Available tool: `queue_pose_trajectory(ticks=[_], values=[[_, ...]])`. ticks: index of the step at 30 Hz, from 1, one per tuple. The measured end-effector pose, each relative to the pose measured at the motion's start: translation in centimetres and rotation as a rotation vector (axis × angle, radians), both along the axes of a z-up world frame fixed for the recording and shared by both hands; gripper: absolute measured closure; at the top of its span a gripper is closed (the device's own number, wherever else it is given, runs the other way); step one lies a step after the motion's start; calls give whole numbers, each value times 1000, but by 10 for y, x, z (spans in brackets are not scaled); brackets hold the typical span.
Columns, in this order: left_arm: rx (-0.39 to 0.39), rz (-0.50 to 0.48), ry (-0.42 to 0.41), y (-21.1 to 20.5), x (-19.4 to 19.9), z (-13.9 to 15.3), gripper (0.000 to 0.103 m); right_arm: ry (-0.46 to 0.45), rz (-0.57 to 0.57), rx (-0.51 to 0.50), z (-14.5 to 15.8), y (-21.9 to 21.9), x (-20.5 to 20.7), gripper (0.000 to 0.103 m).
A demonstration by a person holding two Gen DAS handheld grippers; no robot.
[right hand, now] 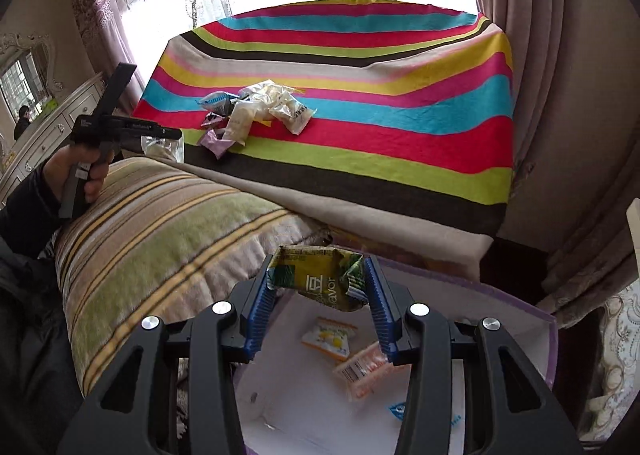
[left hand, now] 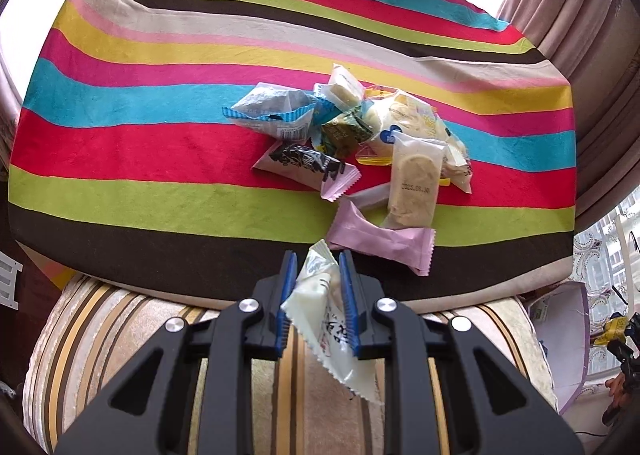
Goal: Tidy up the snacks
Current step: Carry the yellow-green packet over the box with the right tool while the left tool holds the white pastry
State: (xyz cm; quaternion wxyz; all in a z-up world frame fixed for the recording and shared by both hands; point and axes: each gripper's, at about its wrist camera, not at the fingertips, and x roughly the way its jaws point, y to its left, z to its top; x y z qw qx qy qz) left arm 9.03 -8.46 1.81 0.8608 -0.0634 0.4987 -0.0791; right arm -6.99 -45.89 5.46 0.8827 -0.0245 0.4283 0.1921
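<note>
Green snack packet [right hand: 320, 279], pinched widthwise by the right gripper [right hand: 320, 295], hangs directly above the open box [right hand: 520, 319]; the left gripper [left hand: 318, 295] clamps a white packet [left hand: 320, 319].

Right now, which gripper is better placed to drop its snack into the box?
Right. The right gripper holds the yellow-green packet directly over the open box. The left gripper grips a white packet by the striped table.

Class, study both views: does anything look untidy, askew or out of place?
Yes. The snack packets lie in a jumbled, overlapping heap on the striped cloth, unsorted. Only two packets lie loose in the box.
</note>
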Motion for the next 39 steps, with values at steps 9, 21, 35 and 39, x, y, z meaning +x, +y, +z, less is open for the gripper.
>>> queue_pose_trajectory(ticks=[9, 21, 35, 39], values=[[-30, -113, -33, -45, -24, 19, 81, -53, -26, 13, 14, -38, -52, 59], [-30, -232, -78, -97, -44, 43, 81, -120, -96, -54, 57, -107, -142, 59], [7, -245, -102, -110, -49, 54, 81, -144, -305, -66, 59, -202, -205, 59], [14, -230, -102, -108, -50, 55, 81, -135, -332, -68, 53, -221, -204, 59]])
